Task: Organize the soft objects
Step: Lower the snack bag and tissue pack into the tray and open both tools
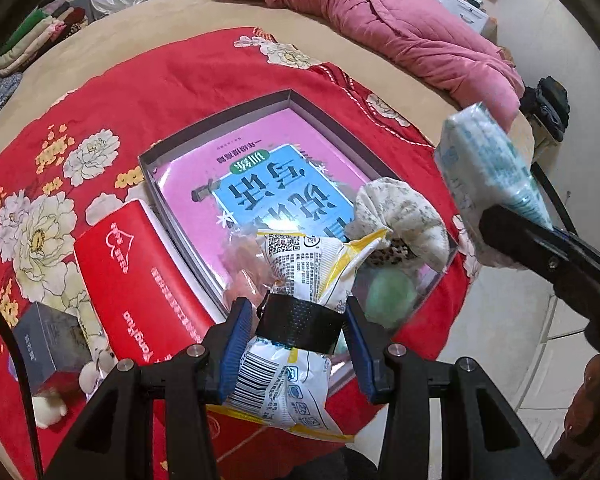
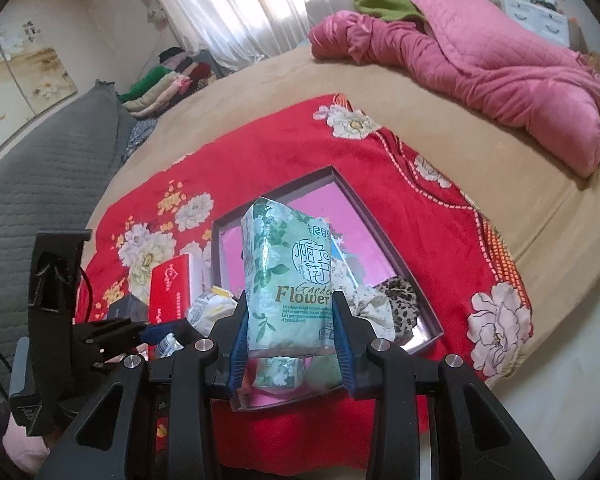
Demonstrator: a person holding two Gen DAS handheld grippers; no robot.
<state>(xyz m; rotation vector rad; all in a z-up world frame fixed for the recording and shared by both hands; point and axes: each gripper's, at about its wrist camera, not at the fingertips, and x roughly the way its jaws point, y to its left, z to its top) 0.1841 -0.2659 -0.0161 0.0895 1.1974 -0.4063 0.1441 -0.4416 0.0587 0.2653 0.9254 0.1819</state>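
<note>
Holding two things over the box [image 1: 220, 120] on the bed right now, so I'd call this about midway: my left gripper [image 1: 296, 340] is clamped on a white-and-yellow snack bag [image 1: 300, 264], my right gripper [image 2: 288, 328] squeezes a green tissue pack [image 2: 288, 276] reading "Garden Flower". Already in the box: a floral scrunchie [image 1: 396, 208], a leopard one and something green (can't tell what). A red tissue box [image 1: 140, 264] still sits outside.
</note>
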